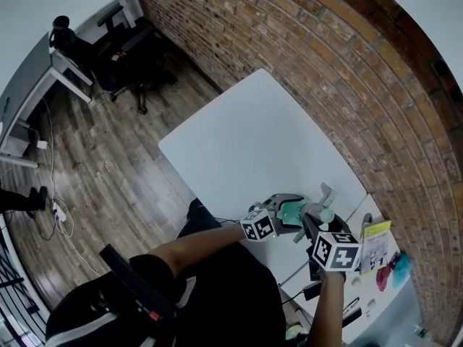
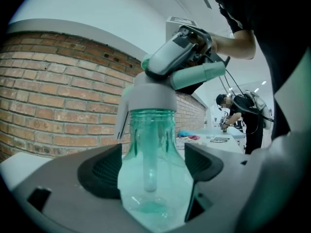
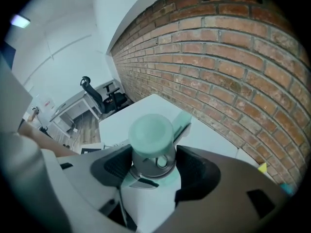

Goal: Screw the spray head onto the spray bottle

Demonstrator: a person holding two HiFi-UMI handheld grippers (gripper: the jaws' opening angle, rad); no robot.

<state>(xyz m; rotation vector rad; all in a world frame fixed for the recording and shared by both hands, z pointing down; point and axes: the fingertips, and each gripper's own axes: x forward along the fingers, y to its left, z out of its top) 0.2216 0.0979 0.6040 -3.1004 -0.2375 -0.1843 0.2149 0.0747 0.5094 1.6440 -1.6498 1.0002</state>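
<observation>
A clear teal spray bottle stands between the pads of my left gripper, which is shut on its body. A grey and white spray head with a teal nozzle sits on the bottle's neck, its dip tube hanging inside. My right gripper is shut on the spray head, a pad on each side of it. In the head view, the left gripper and the right gripper meet over the table's near right corner, with the bottle between them.
The white table lies along a brick wall. A second table at the right carries a yellow sheet and pink and teal cloths. Office chairs and a desk stand at the far left. Another person works in the background.
</observation>
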